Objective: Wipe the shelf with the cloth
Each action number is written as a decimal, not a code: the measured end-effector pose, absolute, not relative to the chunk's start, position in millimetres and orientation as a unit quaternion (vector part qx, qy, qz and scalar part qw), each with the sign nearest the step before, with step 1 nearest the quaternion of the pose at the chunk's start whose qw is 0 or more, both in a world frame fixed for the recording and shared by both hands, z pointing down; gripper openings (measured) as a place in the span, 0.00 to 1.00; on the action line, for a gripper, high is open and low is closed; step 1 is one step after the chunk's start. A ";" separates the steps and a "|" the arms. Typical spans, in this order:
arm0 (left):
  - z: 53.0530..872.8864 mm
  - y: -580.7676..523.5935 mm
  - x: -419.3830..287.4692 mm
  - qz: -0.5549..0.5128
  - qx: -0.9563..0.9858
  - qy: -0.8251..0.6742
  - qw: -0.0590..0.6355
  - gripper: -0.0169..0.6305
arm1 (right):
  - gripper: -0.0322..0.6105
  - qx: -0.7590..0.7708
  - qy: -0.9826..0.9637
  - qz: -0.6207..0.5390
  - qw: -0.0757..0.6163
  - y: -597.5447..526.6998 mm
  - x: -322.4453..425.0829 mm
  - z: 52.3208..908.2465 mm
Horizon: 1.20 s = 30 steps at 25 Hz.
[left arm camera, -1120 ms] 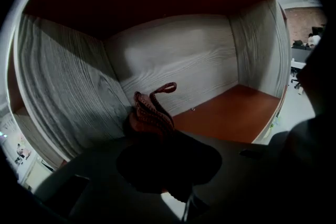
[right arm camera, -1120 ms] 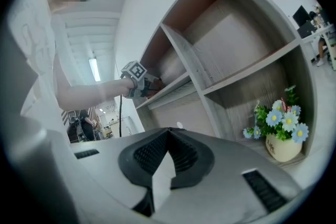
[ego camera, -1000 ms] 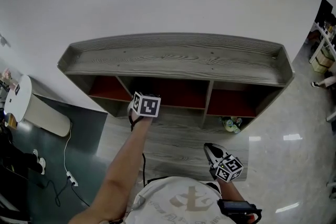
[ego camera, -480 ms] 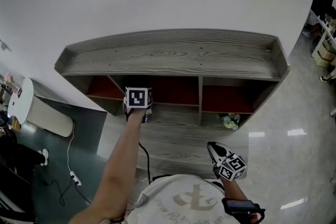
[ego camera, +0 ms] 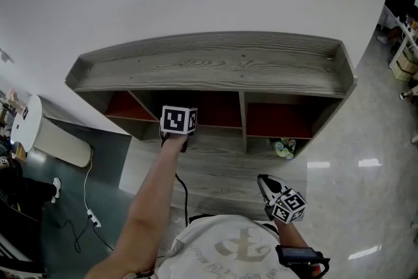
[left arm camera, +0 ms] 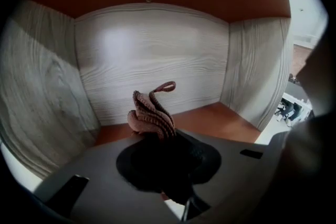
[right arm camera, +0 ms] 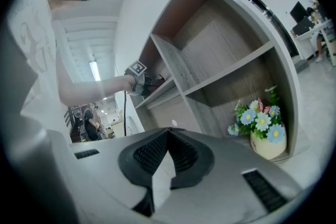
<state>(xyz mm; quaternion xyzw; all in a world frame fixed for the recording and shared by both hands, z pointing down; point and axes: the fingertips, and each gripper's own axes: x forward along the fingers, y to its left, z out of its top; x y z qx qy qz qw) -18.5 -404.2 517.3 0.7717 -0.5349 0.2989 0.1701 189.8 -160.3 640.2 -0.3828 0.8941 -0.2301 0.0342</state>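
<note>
Reaches the left gripper [ego camera: 176, 131] into the shelf [ego camera: 215, 65] at centre of the head view, marker cube on top, arm [ego camera: 153, 196] stretched up from the lower left of the frame. Goes into the middle compartment of the upper row, between two upright dividers.

Grips the cloth [left arm camera: 152, 113] there. In the left gripper view, jaws pressed together on it, dark pads closed round its lower end. Above the tips, brown ribbed folds, bunched and standing up, one loop curling toward the upper right. Behind the cloth, pale wood-grain back and side walls; below and above, red-brown boards. Cannot tell whether the cloth touches the lower board.

Holds the right gripper [ego camera: 264, 185] low, right of centre at the bottom of the head view, close to the body, outside the shelf and well apart from the left one, tips pointing toward the shelf. In the right gripper view, pads meeting at the tips, nothing between them.

At the right of that same view, flowers [right arm camera: 261, 123] in a cream pot [right arm camera: 269, 145], upright in the lower right compartment: blue and white blooms, green leaves. At upper left of that view, the arm and cube at the upper row.

At far left of the head view, a white round-ended unit [ego camera: 26, 131] beside a dark mat [ego camera: 104, 160], and a cable [ego camera: 85, 202] trailing down the floor.
</note>
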 end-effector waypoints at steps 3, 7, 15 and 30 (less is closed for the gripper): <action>517.2 -401.5 1.7 0.300 0.780 -0.523 0.167 0.13 | 0.06 -0.382 0.894 -0.231 0.035 -157.0 196.9 640.8; 518.2 -397.2 29.1 0.303 0.790 -0.509 0.161 0.13 | 0.06 -0.385 0.893 -0.231 0.034 -152.4 209.0 643.5; 518.8 -385.8 88.5 0.314 0.826 -0.441 0.158 0.13 | 0.06 -0.394 0.889 -0.232 0.034 -142.0 222.6 645.1; 517.9 -342.4 126.1 0.312 0.864 -0.357 0.167 0.13 | 0.06 -0.420 0.877 -0.231 0.033 -118.9 209.4 637.3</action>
